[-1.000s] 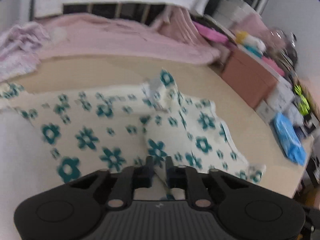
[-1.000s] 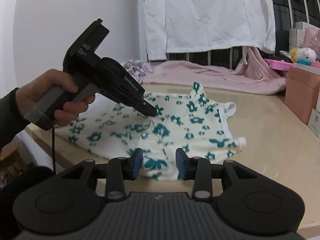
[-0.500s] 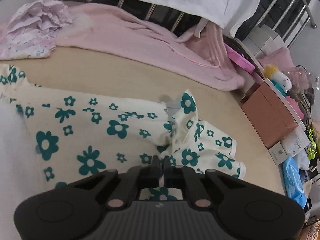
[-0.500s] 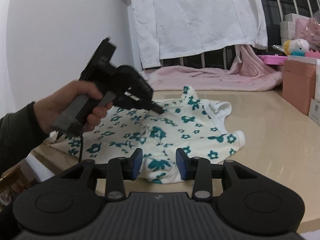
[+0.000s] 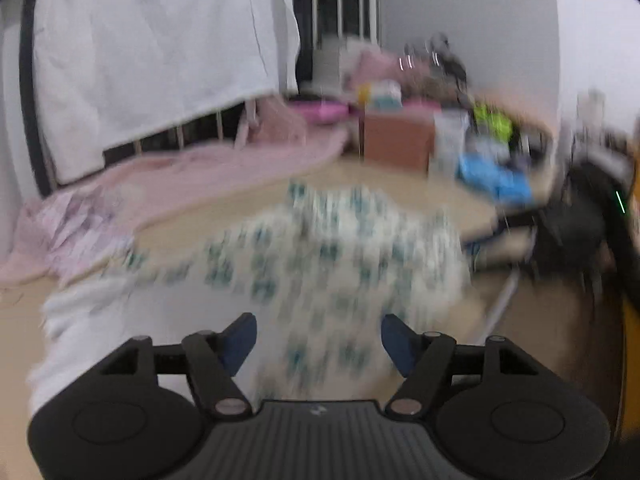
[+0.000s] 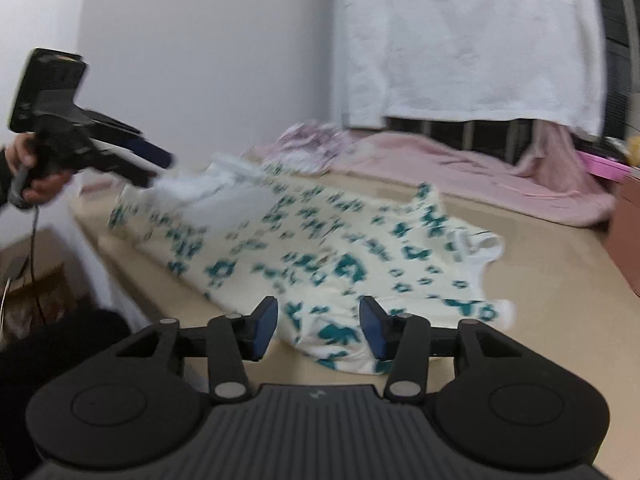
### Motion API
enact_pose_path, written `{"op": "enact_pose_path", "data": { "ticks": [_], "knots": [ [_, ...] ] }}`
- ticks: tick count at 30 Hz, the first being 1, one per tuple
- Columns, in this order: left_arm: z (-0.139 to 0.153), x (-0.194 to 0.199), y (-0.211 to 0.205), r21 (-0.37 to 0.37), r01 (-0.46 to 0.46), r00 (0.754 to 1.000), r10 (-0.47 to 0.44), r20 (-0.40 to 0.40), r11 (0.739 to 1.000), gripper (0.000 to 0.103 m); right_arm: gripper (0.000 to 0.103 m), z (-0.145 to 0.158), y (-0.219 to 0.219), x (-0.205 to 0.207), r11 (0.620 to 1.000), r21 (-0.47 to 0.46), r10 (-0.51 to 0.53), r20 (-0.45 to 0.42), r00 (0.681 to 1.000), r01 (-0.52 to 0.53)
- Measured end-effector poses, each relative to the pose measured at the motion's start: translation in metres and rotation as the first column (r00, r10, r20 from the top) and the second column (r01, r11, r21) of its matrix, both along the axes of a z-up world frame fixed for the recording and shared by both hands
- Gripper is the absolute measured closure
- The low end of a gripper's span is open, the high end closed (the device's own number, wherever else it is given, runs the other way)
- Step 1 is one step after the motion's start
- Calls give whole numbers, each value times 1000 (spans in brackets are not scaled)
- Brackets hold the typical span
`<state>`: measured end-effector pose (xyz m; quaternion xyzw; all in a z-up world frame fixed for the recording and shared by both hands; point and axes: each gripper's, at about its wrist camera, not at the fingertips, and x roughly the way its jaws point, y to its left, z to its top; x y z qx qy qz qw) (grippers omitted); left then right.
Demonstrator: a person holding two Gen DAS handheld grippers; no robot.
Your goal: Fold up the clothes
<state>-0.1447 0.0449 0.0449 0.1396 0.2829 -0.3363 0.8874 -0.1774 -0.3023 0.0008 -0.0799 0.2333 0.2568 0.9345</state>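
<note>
On beige table (image 6: pixel 552 304), floral garment (image 6: pixel 320 240) lies ahead of right gripper (image 6: pixel 319 326), jaws spread, empty; left gripper (image 5: pixel 319 340) jaws wide apart, garment beyond.

Open tabletop toward 3 o'clock; clutter along the far edge and right end.

From the right wrist view, bare table (image 6: pixel 560 264) lies at 2 to 3 o'clock of the floral garment (image 6: pixel 320 248), giving a gripper free passage there. The pink blanket (image 6: pixel 460 168) and a patterned cloth pile (image 6: pixel 316 144) block 12 o'clock, under the hanging white cloth (image 6: pixel 472 40). A brown box (image 6: pixel 628 232) stands at 3 o'clock. The left gripper (image 6: pixel 160 164) sits at 10 o'clock, its fingers spread, over the garment's far-left corner.
</note>
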Motion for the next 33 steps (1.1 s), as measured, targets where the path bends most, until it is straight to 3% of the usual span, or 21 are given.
{"op": "enact_pose_path", "data": {
  "ticks": [2, 5, 7, 8, 9, 10, 12, 13, 14, 15, 16, 18, 19, 23, 26, 29, 33],
  "knots": [
    [-16, -2, 13, 56, -55, 998, 57, -41, 997, 37, 90, -3, 5, 4, 999, -22, 23, -18, 1000, -23],
    [-30, -8, 29, 89, -157, 987, 159, -19, 984, 41, 91, 3, 11, -2, 998, -57, 32, -13, 999, -33],
    [-32, -10, 40, 39, -146, 989, 147, -27, 989, 41, 76, 6, 8, -6, 998, -48, 38, -6, 999, -39],
    [-33, -10, 43, 17, -126, 991, 127, -34, 992, 41, 48, 8, 5, -8, 998, -41, 42, -2, 999, -42],
    [-34, -9, 45, -2, -105, 994, 105, -40, 994, 41, 39, 7, 5, -7, 998, -39, 42, -5, 999, -42],
    [-36, -8, 48, -21, -84, 995, 83, -46, 996, 41, 40, 6, 5, -5, 998, -38, 42, -11, 999, -42],
    [-40, -6, 52, -7, -40, 998, 39, -44, 999, 44, 62, 4, 5, 0, 999, -35, 41, -22, 999, -42],
    [-40, -4, 55, -5, -29, 999, 29, -37, 1000, 55, 69, 3, 5, 2, 999, -34, 41, -28, 999, -42],
    [-39, -2, 57, -6, -23, 999, 22, -30, 1000, 67, 82, 2, 5, 4, 999, -32, 40, -34, 999, -41],
    [-38, 2, 59, -11, -26, 999, 25, -32, 1000, 74, 87, 1, 5, 7, 999, -31, 40, -40, 998, -41],
    [-38, 3, 61, -13, -26, 999, 25, -38, 1000, 89, 89, 0, 5, 9, 999, -30, 39, -45, 998, -41],
    [-37, 5, 66, -14, -23, 999, 22, -50, 1000, 94, 96, -3, 6, 13, 999, -27, 39, -57, 998, -40],
    [-35, 1, 65, -6, -7, 998, 7, -55, 1000, 99, 96, -2, 6, 11, 999, -35, 37, -57, 998, -39],
    [-33, -18, 60, 41, 37, 999, -35, -31, 998, 100, 97, 3, 6, -4, 998, -63, 24, -42, 999, -27],
    [-19, -8, 60, 41, 55, 998, -54, -19, 998, 100, 97, 18, 2, 0, 999, -40, 5, 19, 1000, -4],
    [2, 24, 52, 113, 70, 997, -75, 35, 991, 100, 97, 36, 2, 20, 999, -43, 1, 80, 997, 2],
    [16, 93, 33, 231, 63, 994, -81, 68, 971, 98, 96, 44, 27, 78, 986, -167, 35, 62, 997, -24]
  ]
}}
